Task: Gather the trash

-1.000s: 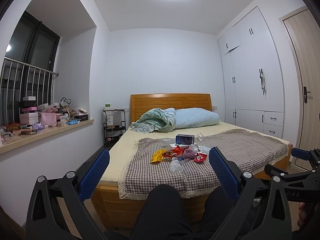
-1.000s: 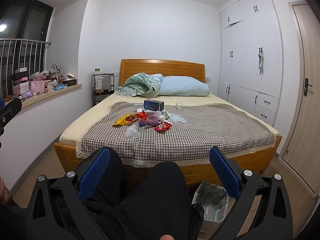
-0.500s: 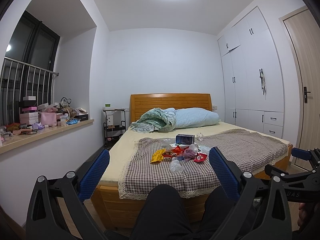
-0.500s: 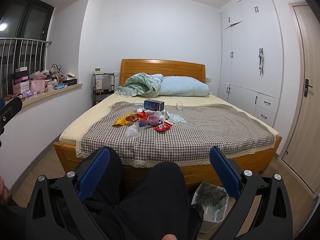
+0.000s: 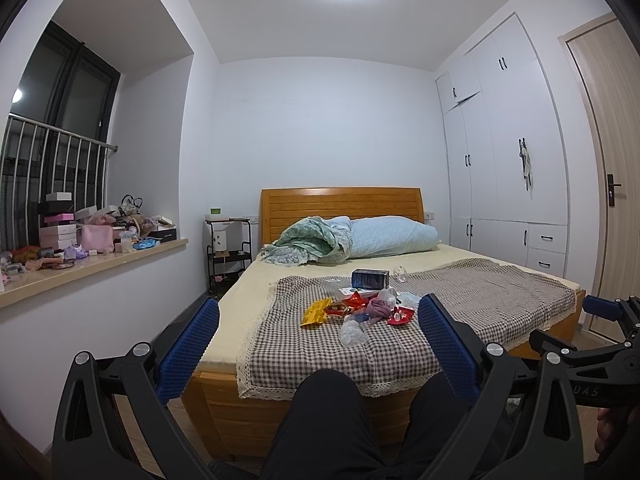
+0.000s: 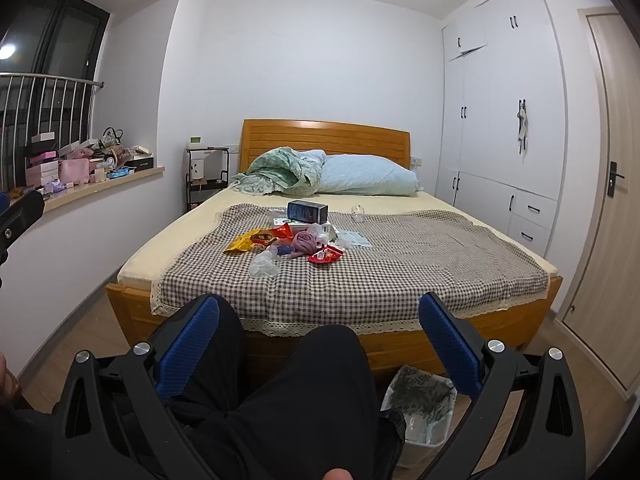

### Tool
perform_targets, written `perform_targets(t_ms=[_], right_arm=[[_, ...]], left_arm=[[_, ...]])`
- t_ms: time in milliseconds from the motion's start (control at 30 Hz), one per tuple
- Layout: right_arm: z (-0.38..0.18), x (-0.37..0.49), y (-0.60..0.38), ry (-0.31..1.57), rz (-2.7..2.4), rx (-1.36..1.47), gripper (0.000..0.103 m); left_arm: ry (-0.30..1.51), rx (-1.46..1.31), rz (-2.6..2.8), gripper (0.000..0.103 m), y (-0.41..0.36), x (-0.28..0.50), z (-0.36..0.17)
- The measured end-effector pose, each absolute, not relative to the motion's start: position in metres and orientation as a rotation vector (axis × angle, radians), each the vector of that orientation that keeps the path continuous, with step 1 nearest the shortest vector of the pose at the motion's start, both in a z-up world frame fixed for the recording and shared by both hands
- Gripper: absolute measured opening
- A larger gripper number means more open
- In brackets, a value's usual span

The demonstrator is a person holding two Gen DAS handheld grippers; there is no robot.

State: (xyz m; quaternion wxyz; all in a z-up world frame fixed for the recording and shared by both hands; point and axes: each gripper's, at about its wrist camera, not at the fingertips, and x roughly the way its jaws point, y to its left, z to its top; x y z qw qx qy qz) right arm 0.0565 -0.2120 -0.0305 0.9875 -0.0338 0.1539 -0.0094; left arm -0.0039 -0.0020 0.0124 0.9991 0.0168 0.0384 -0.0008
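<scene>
A pile of trash (image 5: 356, 308) lies on the checkered cloth (image 5: 480, 292) on the bed: a yellow wrapper (image 5: 316, 312), red wrappers (image 5: 400, 315), a clear crumpled bag (image 5: 352, 333), a purple wad (image 5: 378, 307) and a dark blue box (image 5: 370, 278). The pile also shows in the right wrist view (image 6: 292, 244). A lined bin (image 6: 420, 408) stands on the floor at the bed's foot. My left gripper (image 5: 318, 348) is open and empty, far short of the bed. My right gripper (image 6: 318, 346) is open and empty above the person's knees.
The person's black-trousered legs (image 6: 304, 392) fill the low foreground. A wooden bed (image 6: 328, 140) with pillow and green blanket stands ahead. A cluttered window ledge (image 5: 92, 264) is left, white wardrobes (image 5: 508, 160) and a door (image 5: 612, 160) right. The right gripper shows in the left view (image 5: 600, 352).
</scene>
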Motion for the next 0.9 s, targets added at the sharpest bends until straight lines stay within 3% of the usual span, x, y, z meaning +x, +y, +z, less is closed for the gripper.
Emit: perform_targets(t_ms=[900], right_arm=[[-0.0325,0.0552,-0.2064,0.268,-0.047,-0.118,0.097]], left_arm=[[0.098,0.027,-0.007,0.097,-0.0011,0.0031,0.0031]])
